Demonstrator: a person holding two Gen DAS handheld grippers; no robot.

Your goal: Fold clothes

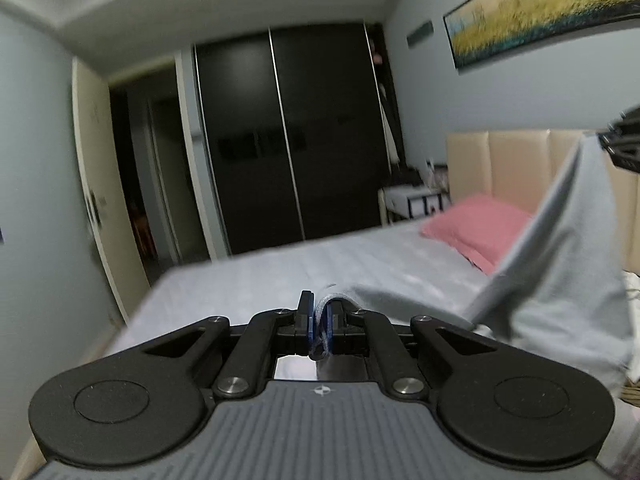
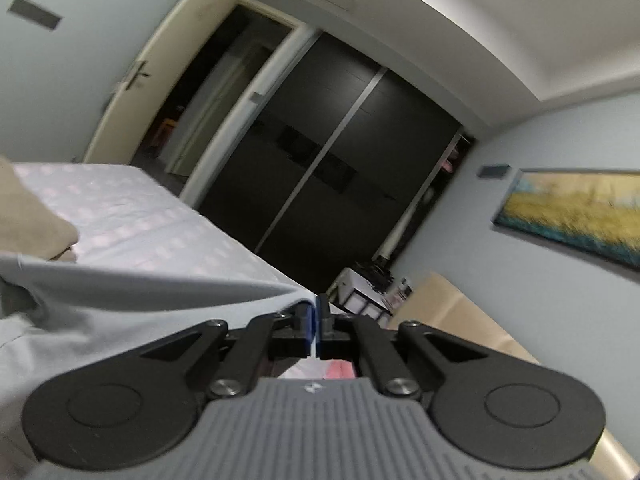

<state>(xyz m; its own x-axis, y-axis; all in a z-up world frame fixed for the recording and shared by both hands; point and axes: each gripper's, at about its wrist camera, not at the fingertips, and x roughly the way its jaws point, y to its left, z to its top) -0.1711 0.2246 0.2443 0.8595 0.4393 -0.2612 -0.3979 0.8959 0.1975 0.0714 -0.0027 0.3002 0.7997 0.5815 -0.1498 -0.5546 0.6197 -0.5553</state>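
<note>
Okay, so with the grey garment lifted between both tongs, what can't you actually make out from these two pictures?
- Grey garment: its type and lower part; the left wrist view cuts it at the right edge, and motion blurs it.
- Right tongs in the left wrist view: only a corner shows at the frame edge.
- Bedside table: items on it are too small and blurred.
- Open doorway: too dark to see inside.
- Pink pillow: partly behind the garment.

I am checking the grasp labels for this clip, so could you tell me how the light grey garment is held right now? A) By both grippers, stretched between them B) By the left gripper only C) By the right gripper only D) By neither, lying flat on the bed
A: the left gripper and the right gripper are each shut on an edge of the grey garment, which spans between them above the bed.
</note>
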